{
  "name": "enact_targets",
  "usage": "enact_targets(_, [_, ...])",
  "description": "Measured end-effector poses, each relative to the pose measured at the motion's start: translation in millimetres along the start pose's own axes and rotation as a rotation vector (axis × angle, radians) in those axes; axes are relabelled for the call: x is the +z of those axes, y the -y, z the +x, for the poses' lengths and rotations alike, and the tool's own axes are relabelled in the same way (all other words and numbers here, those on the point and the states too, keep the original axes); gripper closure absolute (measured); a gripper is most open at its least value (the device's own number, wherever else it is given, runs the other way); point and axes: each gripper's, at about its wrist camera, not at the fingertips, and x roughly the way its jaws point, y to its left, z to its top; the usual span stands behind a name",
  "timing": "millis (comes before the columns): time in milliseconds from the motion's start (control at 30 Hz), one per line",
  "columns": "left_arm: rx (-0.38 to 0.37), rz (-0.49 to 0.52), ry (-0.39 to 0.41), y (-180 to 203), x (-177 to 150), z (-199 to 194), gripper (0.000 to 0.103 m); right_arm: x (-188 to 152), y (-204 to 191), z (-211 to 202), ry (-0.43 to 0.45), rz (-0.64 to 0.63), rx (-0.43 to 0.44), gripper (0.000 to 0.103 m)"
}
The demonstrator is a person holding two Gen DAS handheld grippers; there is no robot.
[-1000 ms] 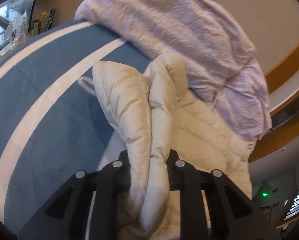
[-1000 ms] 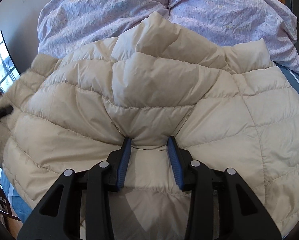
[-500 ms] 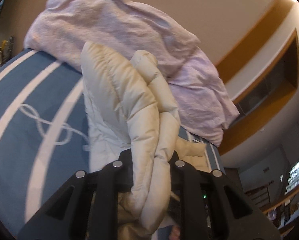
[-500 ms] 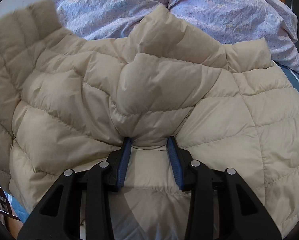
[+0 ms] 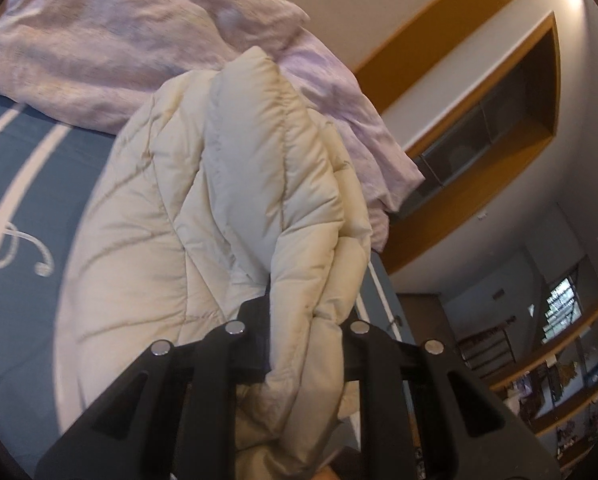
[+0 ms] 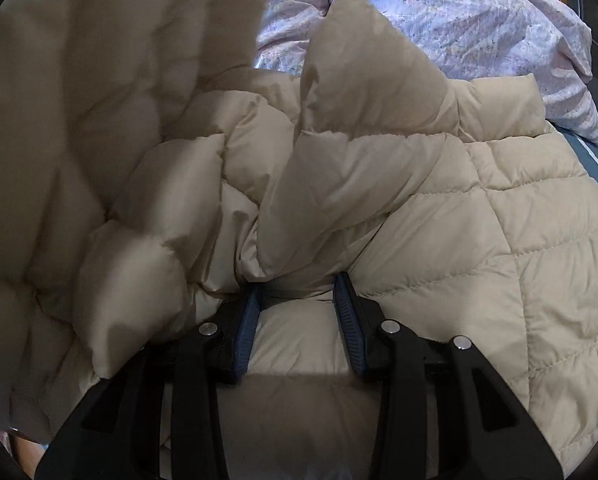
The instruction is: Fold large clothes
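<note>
Left wrist view sits right behind its own fingers, pressed close to a bunched fold of the cream puffer jacket (image 5: 235, 184), looking slightly downward across the blue bedspread (image 5: 31, 184) toward the lilac duvet (image 5: 111, 40), with wall and shelving off to the jacket's right. Right wrist view looks down steeply, very near, the jacket (image 6: 439, 208) filling nearly the whole frame, the duvet (image 6: 479, 20) beyond it at the top. Both views share the jacket, duvet and bedspread (image 6: 595, 160).
</note>
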Motion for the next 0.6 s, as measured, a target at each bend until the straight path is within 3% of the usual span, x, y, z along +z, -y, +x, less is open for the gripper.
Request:
enact_targets(267, [-0.043,-0.012,-0.033,12.1,-1.8,28.4,0.085,1.2,16.6,-0.9,0.0,0.058,0.059,0.063])
enact_targets(600, [-0.003,-0.052,-0.048,5.3,-11.3,40.8,0.084,1.8,37.2,-18.1,0.007,0.077,0.078,0.063])
